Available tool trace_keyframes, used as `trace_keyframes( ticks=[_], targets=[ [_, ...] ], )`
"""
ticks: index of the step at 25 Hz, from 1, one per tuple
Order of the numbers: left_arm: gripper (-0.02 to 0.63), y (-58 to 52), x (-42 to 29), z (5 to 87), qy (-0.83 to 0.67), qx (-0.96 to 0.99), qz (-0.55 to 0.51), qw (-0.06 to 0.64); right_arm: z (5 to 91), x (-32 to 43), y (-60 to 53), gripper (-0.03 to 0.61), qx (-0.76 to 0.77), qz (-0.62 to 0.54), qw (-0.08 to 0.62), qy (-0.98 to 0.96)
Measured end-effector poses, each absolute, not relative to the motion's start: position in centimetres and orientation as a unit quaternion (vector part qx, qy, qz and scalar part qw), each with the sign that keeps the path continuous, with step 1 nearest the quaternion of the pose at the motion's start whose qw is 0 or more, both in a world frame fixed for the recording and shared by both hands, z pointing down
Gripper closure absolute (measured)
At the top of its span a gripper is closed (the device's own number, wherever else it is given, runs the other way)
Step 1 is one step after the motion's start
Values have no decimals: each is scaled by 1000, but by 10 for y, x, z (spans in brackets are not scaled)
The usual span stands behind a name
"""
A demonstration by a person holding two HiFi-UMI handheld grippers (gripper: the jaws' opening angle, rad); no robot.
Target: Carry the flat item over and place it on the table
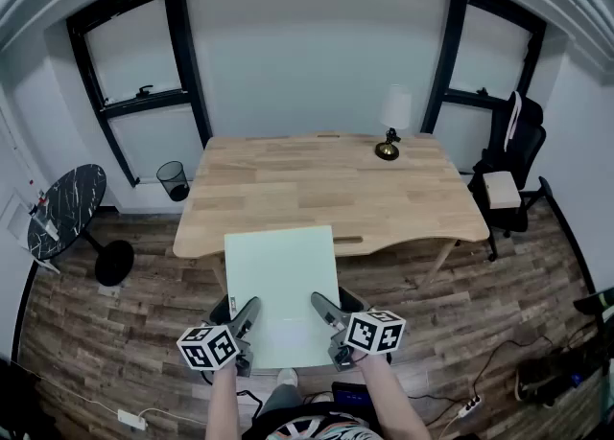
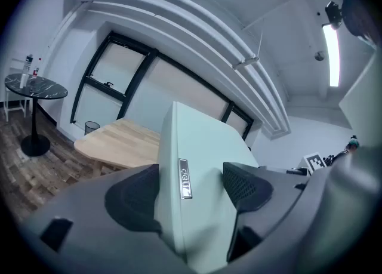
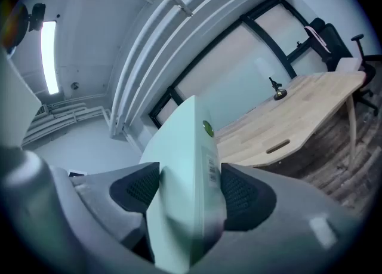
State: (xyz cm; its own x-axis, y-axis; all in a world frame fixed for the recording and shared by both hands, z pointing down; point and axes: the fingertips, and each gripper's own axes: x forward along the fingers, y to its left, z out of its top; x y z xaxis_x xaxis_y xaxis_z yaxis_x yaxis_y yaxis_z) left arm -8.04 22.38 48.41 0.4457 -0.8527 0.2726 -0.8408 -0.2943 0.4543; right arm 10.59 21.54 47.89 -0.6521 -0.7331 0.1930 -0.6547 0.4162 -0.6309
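Observation:
A pale green flat box (image 1: 283, 285) hangs level in the air just in front of the wooden table (image 1: 326, 189). My left gripper (image 1: 244, 325) is shut on its near left edge, and my right gripper (image 1: 326, 318) is shut on its near right edge. In the left gripper view the box's edge (image 2: 185, 183) with a small metal tag sits between the dark pads (image 2: 248, 186). Seen from the right gripper view, the box's edge (image 3: 200, 171) with a green dot and a label is clamped between both pads (image 3: 245, 195). The box's far edge overlaps the table's near edge in the head view.
A small lamp (image 1: 389, 146) stands at the table's far right. A black office chair (image 1: 513, 165) is to the right, a round dark side table (image 1: 67, 213) and a wire bin (image 1: 174, 179) to the left. Cables and a power strip (image 1: 470, 402) lie on the wooden floor.

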Motion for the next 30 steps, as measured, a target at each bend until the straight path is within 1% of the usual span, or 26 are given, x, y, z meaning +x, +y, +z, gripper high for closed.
trace_keyframes(
  ticks=[11, 15, 19, 23, 30],
  targets=[
    [282, 231, -80, 479, -530, 802, -18, 274, 473, 108, 220, 272, -407, -348, 67, 842],
    [282, 217, -78, 478, -530, 804, -13, 269, 476, 109, 207, 272, -408, -353, 73, 839],
    [285, 197, -86, 489, -530, 800, -12, 281, 486, 102, 185, 272, -406, -363, 66, 836],
    [285, 157, -98, 506, -534, 795, -9, 289, 499, 90, 146, 272, -410, -366, 56, 833],
    [287, 37, -115, 511, -514, 802, -1, 303, 503, 73, 35, 272, -431, -376, 56, 819]
  ],
)
